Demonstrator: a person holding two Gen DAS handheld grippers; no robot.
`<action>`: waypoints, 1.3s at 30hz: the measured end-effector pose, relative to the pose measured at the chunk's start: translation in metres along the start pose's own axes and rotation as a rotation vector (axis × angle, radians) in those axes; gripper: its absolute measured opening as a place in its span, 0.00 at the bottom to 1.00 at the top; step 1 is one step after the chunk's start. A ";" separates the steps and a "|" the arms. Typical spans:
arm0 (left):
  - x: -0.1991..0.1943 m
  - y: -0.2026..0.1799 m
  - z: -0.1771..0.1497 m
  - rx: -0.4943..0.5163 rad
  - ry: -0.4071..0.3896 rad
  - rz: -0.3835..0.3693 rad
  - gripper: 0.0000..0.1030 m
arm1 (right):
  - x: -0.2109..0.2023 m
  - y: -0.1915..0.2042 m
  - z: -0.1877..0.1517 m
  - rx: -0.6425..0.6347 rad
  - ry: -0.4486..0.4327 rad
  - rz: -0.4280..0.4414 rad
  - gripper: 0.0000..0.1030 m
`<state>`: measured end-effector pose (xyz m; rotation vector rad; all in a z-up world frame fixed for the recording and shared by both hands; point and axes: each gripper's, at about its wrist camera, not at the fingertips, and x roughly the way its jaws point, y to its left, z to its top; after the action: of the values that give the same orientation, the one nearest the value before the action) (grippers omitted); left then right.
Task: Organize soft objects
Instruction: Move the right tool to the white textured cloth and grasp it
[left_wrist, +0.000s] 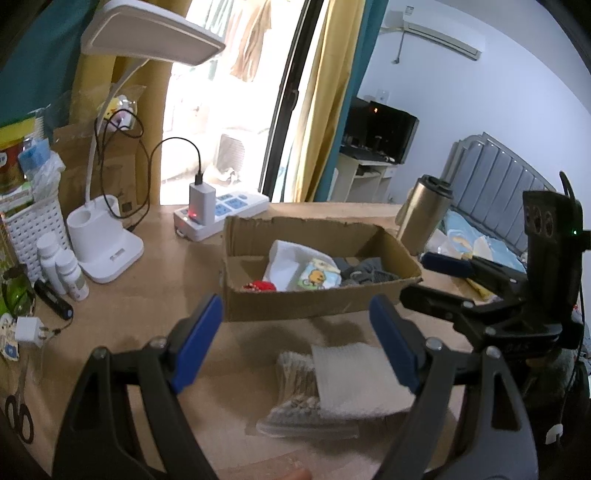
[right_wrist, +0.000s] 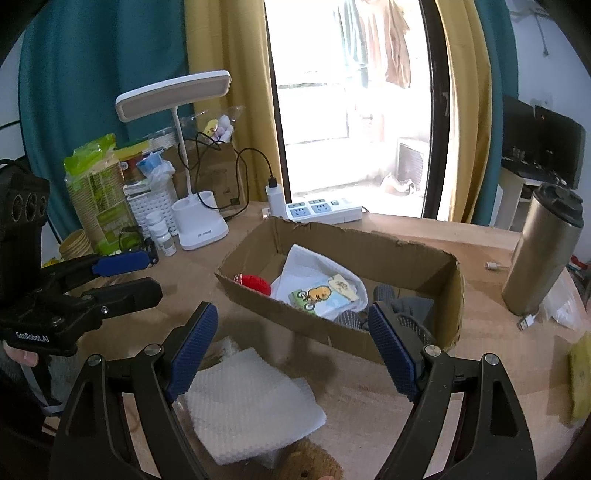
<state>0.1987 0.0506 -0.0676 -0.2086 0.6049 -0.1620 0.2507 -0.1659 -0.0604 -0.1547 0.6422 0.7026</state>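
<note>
Where the white cloth (left_wrist: 356, 380) lies, a knitted item (left_wrist: 295, 391) is half-hidden.

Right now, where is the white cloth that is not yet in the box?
The white cloth lies on the table in front of the box, overlapping a grey item, below the open left gripper.

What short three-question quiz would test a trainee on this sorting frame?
1. True or false: the left gripper is open.
2. What still lies on the table outside the cardboard box? A) white folded cloth B) red item C) duck-print pack
3. Which container stands right of the box in the right wrist view?

Key: 1 true. 2 A, the white cloth. 3 the steel tumbler.
</note>
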 end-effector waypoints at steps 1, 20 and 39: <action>-0.001 0.000 -0.002 -0.002 0.003 -0.001 0.81 | 0.000 0.001 -0.001 0.001 0.004 -0.001 0.83; -0.006 0.021 -0.027 -0.035 0.043 0.005 0.81 | 0.029 0.024 -0.036 0.010 0.120 0.028 0.83; -0.007 0.029 -0.054 -0.066 0.087 0.025 0.81 | 0.056 0.039 -0.067 -0.001 0.238 0.068 0.83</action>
<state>0.1641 0.0722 -0.1139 -0.2587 0.6996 -0.1271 0.2246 -0.1277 -0.1442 -0.2207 0.8783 0.7560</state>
